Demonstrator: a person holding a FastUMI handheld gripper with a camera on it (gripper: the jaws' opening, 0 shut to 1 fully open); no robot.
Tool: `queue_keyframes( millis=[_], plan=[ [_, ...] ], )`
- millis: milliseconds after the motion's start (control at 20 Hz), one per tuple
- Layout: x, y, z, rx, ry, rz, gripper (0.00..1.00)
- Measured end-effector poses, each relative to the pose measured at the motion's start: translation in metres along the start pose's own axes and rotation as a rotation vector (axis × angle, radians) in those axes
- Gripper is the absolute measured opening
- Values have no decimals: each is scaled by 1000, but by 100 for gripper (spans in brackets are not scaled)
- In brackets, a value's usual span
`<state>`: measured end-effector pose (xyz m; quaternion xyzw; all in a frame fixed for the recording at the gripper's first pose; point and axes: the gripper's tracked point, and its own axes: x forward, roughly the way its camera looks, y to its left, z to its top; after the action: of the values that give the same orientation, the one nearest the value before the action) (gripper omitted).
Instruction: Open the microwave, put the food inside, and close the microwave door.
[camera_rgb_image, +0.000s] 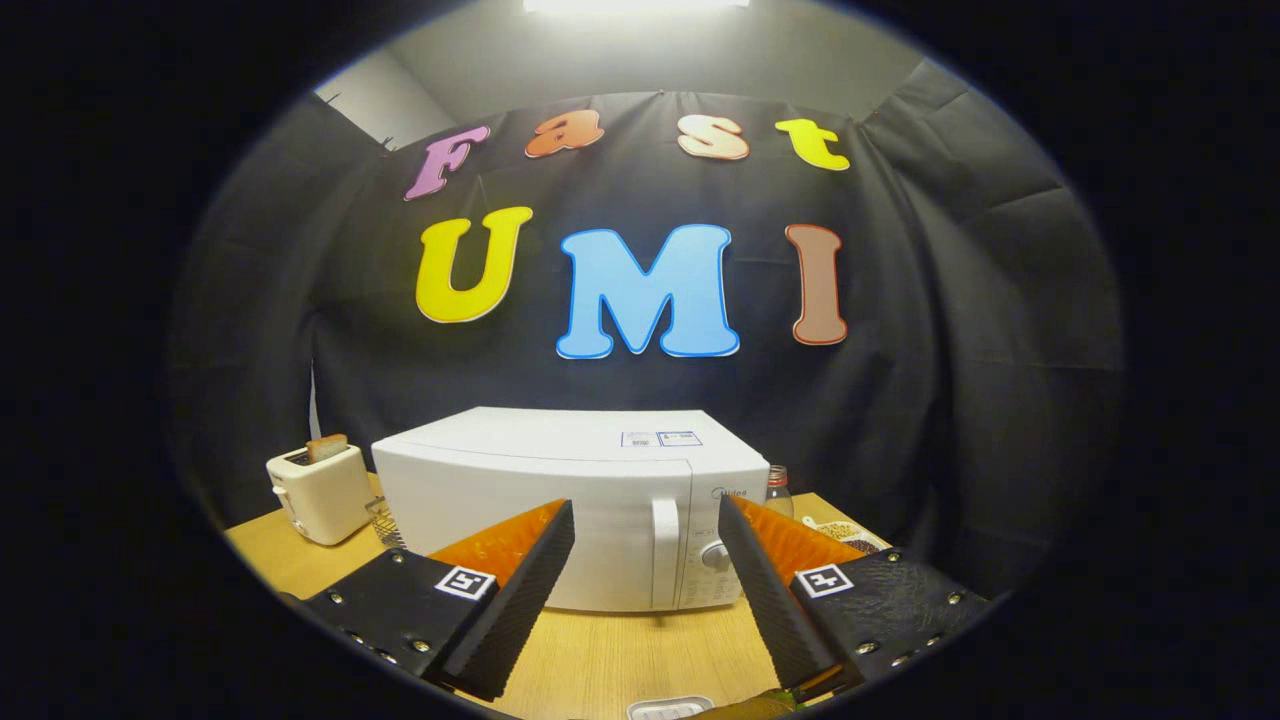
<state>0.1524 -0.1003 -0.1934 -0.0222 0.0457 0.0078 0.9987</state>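
Microwave: a white microwave (560, 510) stands on the counter (620, 660), just beyond the tongs, its door closed and facing them.
Door handle: a white vertical handle (665, 538) sits on the door's edge, seen in the gap between the two fingers, nearer the right one.
Control knob: a round knob (714, 556) on the panel beside the handle, partly hidden by the right finger.
Food: something low lies on the counter close below the tongs, next to a small white container (668, 708); too little shows to name it.
Tongs: the tongs (647, 520) are spread wide apart, holding nothing, fingers pointing at the microwave front and apart from it.
Toaster: a cream toaster (318, 492) with a slice of bread (327, 447) standing up in its slot, left of the microwave, beyond the left finger.
Bottle: a small capped bottle (778, 492) behind the microwave's right corner, beyond the right finger.
Wire basket: part of a wire basket (385, 522) between toaster and microwave.
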Motion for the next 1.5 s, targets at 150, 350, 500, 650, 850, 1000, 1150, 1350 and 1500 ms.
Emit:
queue_keyframes(
  millis=[150,350,500,650,850,1000,1150,1350,1500],
  plan=[
    [27,-2,-23,40,50,0,94],
    [59,-8,-45,33,87,-20,92],
    [76,-8,-60,47,114,-6,83],
    [94,-15,-67,34,119,-37,64],
    [98,-12,-74,27,149,-36,30],
    [95,-12,-73,56,171,-46,22],
    [93,-12,-75,52,179,-56,13],
    [80,-9,-73,49,176,-65,13],
    [63,-9,-74,-10,182,-61,8]
  ],
)
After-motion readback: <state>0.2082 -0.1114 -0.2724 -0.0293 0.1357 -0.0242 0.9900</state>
